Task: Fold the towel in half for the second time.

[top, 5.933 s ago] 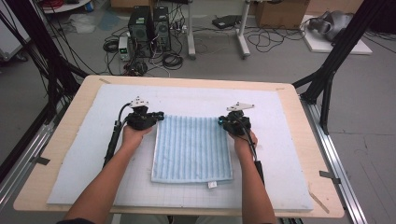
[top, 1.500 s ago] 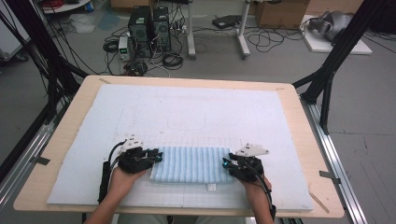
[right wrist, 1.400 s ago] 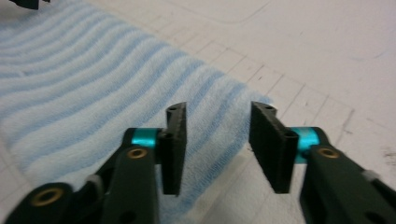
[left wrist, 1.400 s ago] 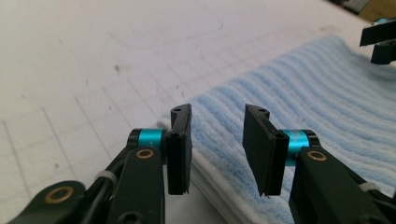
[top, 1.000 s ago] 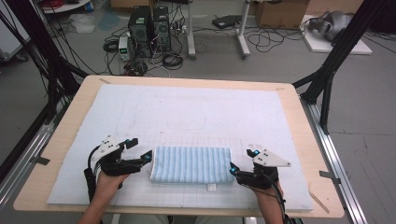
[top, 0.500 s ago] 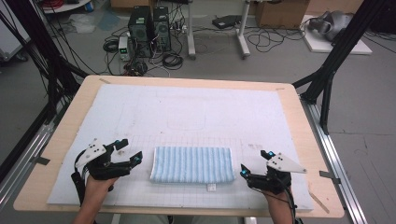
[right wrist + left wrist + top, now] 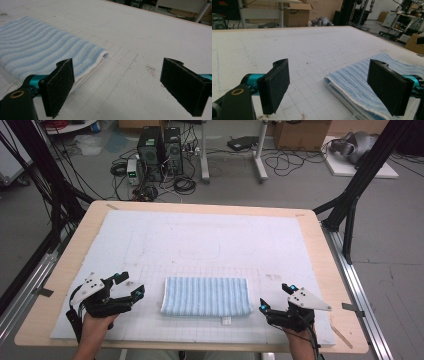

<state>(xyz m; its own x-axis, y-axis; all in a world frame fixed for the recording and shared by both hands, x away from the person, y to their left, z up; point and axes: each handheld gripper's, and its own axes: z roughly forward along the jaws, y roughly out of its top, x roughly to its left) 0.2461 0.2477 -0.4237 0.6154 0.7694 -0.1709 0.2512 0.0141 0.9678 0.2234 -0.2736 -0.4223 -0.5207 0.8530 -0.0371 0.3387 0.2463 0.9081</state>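
Lying folded on a white gridded mat (image 7: 200, 240), ribbed blue-striped terry towel (image 7: 206, 296), seemingly doubled, left gripper (image 7: 131, 287) and right gripper (image 7: 276, 298) wide open, empty, flat black textured pads.

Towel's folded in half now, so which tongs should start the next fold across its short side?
Probably left. The left tongs sit open, already aimed at the towel, whose near end shows between the jaws in the left gripper view. The right tongs are open too, but the towel lies off to one side of them.
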